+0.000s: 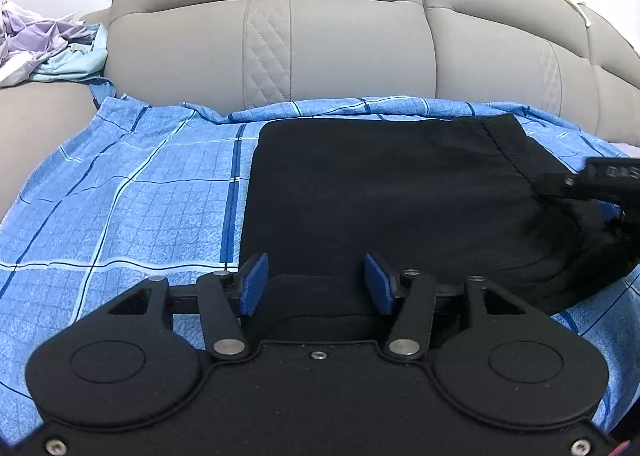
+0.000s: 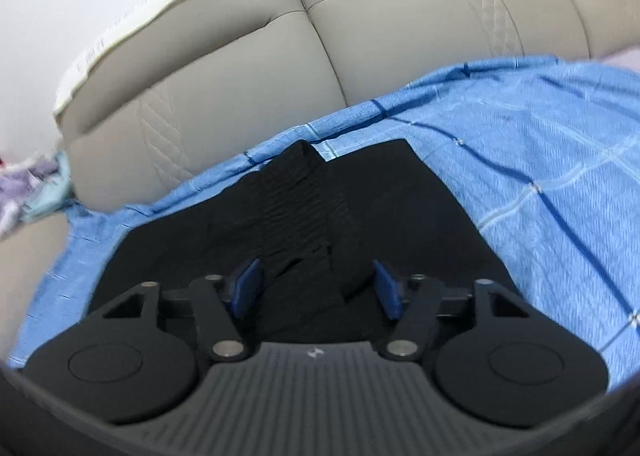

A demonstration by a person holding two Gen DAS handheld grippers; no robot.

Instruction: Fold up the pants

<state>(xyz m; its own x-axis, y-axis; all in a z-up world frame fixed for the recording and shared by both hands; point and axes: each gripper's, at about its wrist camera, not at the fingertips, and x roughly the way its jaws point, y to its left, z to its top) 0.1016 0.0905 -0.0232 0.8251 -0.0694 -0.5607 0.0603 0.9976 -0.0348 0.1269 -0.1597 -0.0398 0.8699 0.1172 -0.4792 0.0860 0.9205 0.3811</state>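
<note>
Blue pads (image 1: 253, 283) of the left tool (image 1: 316, 282) sit spread wide, low over the near edge of the black pants (image 1: 384, 192), with dark fabric showing between them but nothing pinched. Off to the far left, a heap of lilac and pale-green laundry (image 1: 48, 44) rests on the sofa seat. Next comes the blue checked sheet (image 1: 132, 192), draped over the seat and carrying the pants, which lie folded into a broad flat block. Behind it all rises the grey sofa backrest (image 1: 320, 40), padded, with quilted strips. At the right edge, the right tool (image 1: 592, 180) reaches in over the bunched right end of the pants.

From the right wrist view, the right tool (image 2: 316, 290) also stands spread, its pads (image 2: 386, 288) on either side of a raised ribbed band of the pants (image 2: 304, 192), not pressed on it. The sheet (image 2: 540, 144) stretches away to the right, the backrest (image 2: 248, 56) above.
</note>
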